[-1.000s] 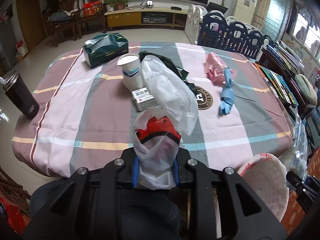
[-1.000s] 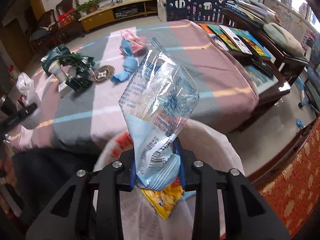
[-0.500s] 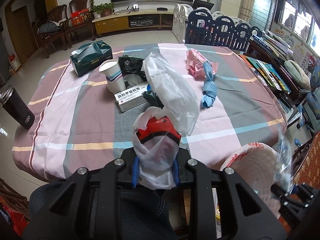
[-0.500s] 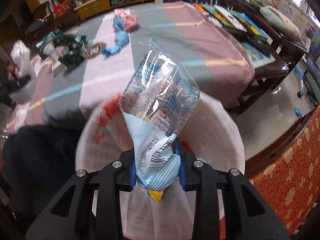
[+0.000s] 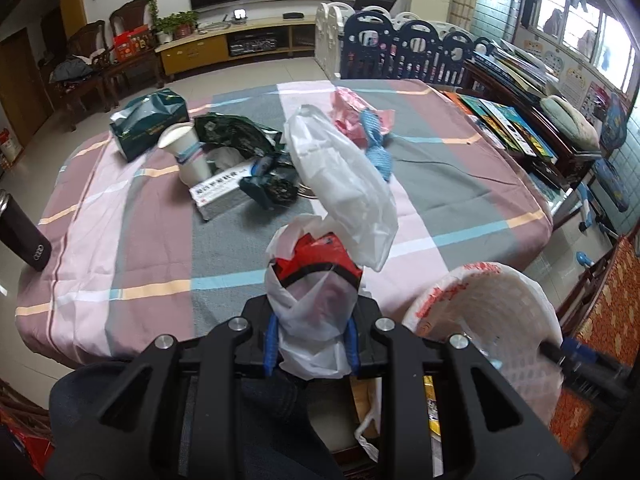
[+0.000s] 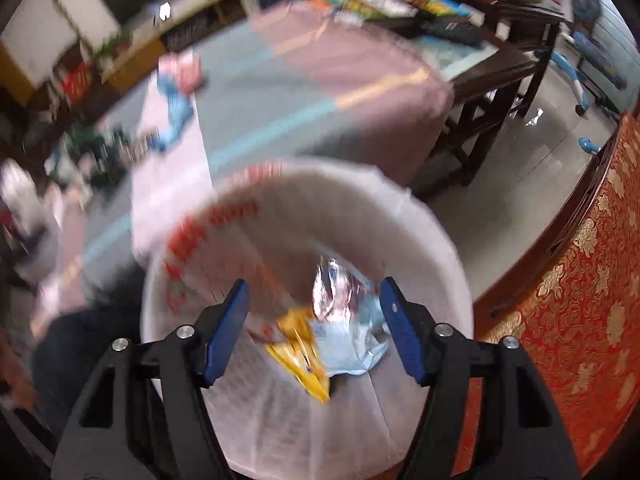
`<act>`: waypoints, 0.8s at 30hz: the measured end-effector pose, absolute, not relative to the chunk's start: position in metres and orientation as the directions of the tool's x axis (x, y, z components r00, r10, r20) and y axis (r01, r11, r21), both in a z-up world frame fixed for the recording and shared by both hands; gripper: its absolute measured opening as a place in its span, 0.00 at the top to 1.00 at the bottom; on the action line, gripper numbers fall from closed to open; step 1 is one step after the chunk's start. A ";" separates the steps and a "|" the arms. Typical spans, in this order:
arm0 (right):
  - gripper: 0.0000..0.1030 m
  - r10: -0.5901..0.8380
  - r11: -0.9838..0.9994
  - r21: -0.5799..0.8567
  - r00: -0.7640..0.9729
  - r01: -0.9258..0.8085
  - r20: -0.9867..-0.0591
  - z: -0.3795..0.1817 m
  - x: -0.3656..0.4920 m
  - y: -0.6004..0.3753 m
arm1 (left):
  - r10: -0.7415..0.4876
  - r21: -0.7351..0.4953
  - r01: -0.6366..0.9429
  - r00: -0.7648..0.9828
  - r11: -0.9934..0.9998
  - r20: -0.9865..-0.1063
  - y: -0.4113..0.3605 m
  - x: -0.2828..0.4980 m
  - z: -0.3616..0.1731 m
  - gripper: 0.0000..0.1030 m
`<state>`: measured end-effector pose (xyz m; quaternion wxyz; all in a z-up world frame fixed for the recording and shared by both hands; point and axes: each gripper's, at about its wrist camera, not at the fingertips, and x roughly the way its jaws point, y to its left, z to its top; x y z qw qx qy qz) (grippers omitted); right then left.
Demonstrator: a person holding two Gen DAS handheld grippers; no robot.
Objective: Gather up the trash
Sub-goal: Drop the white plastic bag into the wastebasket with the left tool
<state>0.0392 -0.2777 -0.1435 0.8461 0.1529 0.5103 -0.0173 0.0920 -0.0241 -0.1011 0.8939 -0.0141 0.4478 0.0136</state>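
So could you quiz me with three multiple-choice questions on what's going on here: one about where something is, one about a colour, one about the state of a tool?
1. Where does the clear blue wrapper lie?
A. on the tablecloth
B. inside the white bin
C. on the floor

2. What colour is the crumpled wrapper beside it?
A. yellow
B. green
C. black

3. How does the left tool stand?
A. wide open, holding nothing
B. shut on a paper cup
C. shut on the white plastic bag

Answers: 1 B, the wrapper rests against the bin's liner below the open right tool. 2 A, it shows bright yellow next to the blue one. 3 C, the bag's neck is pinched between the blue pads.
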 end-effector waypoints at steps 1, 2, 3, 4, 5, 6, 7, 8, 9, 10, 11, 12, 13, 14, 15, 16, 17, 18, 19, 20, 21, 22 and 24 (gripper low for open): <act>0.33 0.115 0.948 0.249 0.517 0.198 -0.848 -0.133 0.038 -0.284 | -0.015 -0.030 -0.015 0.591 0.999 -0.806 -0.029 0.092 -0.102 0.74; 0.33 0.101 0.947 0.247 0.540 0.206 -0.836 -0.125 0.038 -0.287 | -0.046 -0.048 0.012 0.583 0.999 -0.811 -0.035 0.091 -0.104 0.74; 0.33 0.084 0.945 0.244 0.563 0.216 -0.822 -0.118 0.037 -0.292 | -0.078 -0.064 0.044 0.575 0.997 -0.814 -0.042 0.091 -0.105 0.74; 0.33 0.069 0.944 0.243 0.583 0.226 -0.809 -0.112 0.035 -0.296 | -0.113 -0.082 0.081 0.567 0.993 -0.816 -0.049 0.090 -0.105 0.74; 0.33 0.052 0.940 0.242 0.602 0.239 -0.797 -0.105 0.034 -0.301 | -0.157 -0.106 0.122 0.554 0.987 -0.818 -0.057 0.089 -0.107 0.74; 0.33 0.041 0.937 0.244 0.615 0.250 -0.787 -0.100 0.032 -0.306 | -0.198 -0.130 0.163 0.536 0.978 -0.821 -0.065 0.088 -0.108 0.74; 0.32 0.034 0.934 0.247 0.624 0.259 -0.781 -0.097 0.032 -0.311 | -0.249 -0.156 0.220 0.507 0.963 -0.825 -0.076 0.086 -0.110 0.74; 0.32 0.026 0.931 0.249 0.631 0.268 -0.775 -0.094 0.030 -0.315 | -0.285 -0.173 0.264 0.484 0.949 -0.827 -0.085 0.084 -0.112 0.74; 0.32 0.022 0.929 0.249 0.633 0.273 -0.774 -0.093 0.030 -0.318 | -0.330 -0.190 0.326 0.453 0.926 -0.828 -0.097 0.081 -0.115 0.74; 0.32 0.017 0.928 0.249 0.634 0.279 -0.773 -0.094 0.030 -0.320 | -0.369 -0.204 0.387 0.420 0.899 -0.829 -0.109 0.076 -0.117 0.74; 0.32 0.013 0.925 0.251 0.636 0.286 -0.772 -0.094 0.031 -0.322 | -0.398 -0.216 0.432 0.392 0.876 -0.829 -0.118 0.072 -0.119 0.74; 0.32 0.016 0.922 0.257 0.635 0.290 -0.773 -0.094 0.032 -0.323 | -0.433 -0.231 0.490 0.350 0.840 -0.831 -0.130 0.066 -0.123 0.73; 0.32 0.020 0.921 0.260 0.630 0.291 -0.776 -0.096 0.033 -0.324 | -0.452 -0.237 0.532 0.320 0.813 -0.833 -0.141 0.060 -0.127 0.68; 0.32 0.023 0.921 0.261 0.626 0.291 -0.780 -0.097 0.033 -0.324 | -0.454 -0.229 0.562 0.301 0.795 -0.839 -0.150 0.056 -0.130 0.63; 0.32 0.027 0.920 0.262 0.621 0.291 -0.783 -0.098 0.031 -0.325 | -0.441 -0.210 0.575 0.297 0.790 -0.847 -0.156 0.054 -0.134 0.55; 0.32 0.029 0.920 0.262 0.618 0.290 -0.785 -0.099 0.032 -0.324 | -0.418 -0.184 0.577 0.304 0.796 -0.856 -0.159 0.053 -0.137 0.46; 0.32 0.031 0.921 0.262 0.616 0.288 -0.787 -0.100 0.032 -0.324 | -0.402 -0.168 0.570 0.314 0.805 -0.860 -0.158 0.053 -0.138 0.42; 0.32 0.033 0.922 0.261 0.614 0.286 -0.788 -0.100 0.032 -0.324 | -0.389 -0.160 0.551 0.328 0.819 -0.861 -0.154 0.055 -0.139 0.35; 0.32 0.033 0.923 0.260 0.613 0.285 -0.790 -0.101 0.033 -0.323 | -0.381 -0.165 0.519 0.343 0.839 -0.858 -0.145 0.060 -0.138 0.31; 0.32 0.034 0.924 0.258 0.610 0.283 -0.792 -0.102 0.034 -0.322 | -0.373 -0.170 0.488 0.355 0.856 -0.857 -0.135 0.065 -0.137 0.30; 0.32 0.036 0.924 0.257 0.607 0.282 -0.794 -0.103 0.035 -0.321 | -0.354 -0.171 0.440 0.377 0.882 -0.856 -0.119 0.073 -0.135 0.29; 0.32 0.039 0.925 0.258 0.604 0.280 -0.796 -0.104 0.037 -0.320 | -0.327 -0.164 0.388 0.403 0.907 -0.855 -0.102 0.082 -0.133 0.29; 0.32 0.042 0.927 0.254 0.599 0.275 -0.800 -0.106 0.040 -0.316 | -0.260 -0.142 0.279 0.448 0.950 -0.856 -0.068 0.102 -0.131 0.29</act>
